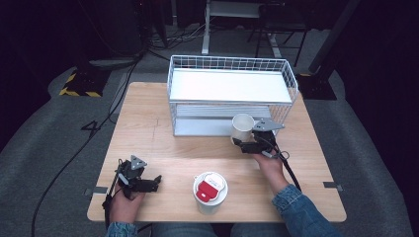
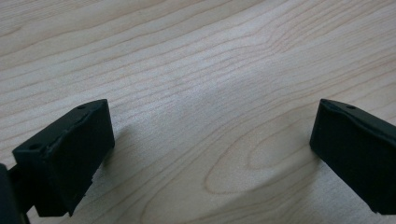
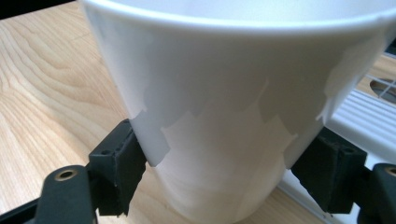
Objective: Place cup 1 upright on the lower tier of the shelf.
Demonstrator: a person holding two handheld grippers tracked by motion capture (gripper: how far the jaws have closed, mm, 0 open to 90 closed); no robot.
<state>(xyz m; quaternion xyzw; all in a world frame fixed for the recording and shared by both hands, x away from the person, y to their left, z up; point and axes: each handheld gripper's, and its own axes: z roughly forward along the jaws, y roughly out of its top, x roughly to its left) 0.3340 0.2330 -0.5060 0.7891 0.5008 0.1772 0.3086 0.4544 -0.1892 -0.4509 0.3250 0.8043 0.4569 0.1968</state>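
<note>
High overhead; gripper cameras close.

A light wooden table [image 1: 148,123] stands on grey carpet [image 1: 44,128]; dark room beyond, with cables [image 1: 163,39].

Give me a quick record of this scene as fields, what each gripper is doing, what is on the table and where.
right gripper: shut on white cup, upright, in front of the rack
left gripper: open, nothing between its jaws, above bare wood
wire rack: white, two shelves, at the far side of the table
lidded cup: white with a red lid, near edge, between the hands
</note>
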